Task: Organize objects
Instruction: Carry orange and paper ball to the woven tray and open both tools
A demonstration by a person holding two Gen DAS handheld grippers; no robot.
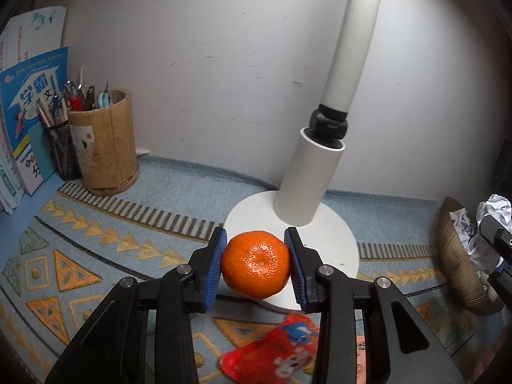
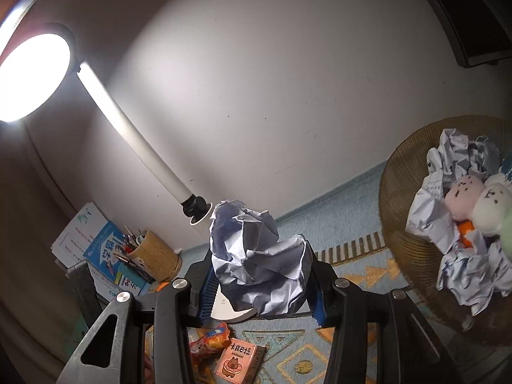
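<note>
My left gripper (image 1: 256,264) is shut on an orange mandarin (image 1: 256,264), held above the patterned mat in front of the white lamp base (image 1: 320,246). My right gripper (image 2: 260,275) is shut on a crumpled ball of white paper (image 2: 259,262), held high above the mat. A woven basket (image 2: 403,211) at the right holds several crumpled papers (image 2: 460,268) and soft plush toys (image 2: 480,201); it also shows at the right edge of the left wrist view (image 1: 454,256). A red snack packet (image 1: 275,352) lies on the mat below the mandarin.
A white desk lamp (image 1: 339,96) leans over the mat by the wall. A bamboo pen pot (image 1: 105,147), a mesh pen holder (image 1: 62,150) and books (image 1: 28,102) stand at the far left. A small pink card box (image 2: 240,360) and a snack packet (image 2: 209,342) lie below my right gripper.
</note>
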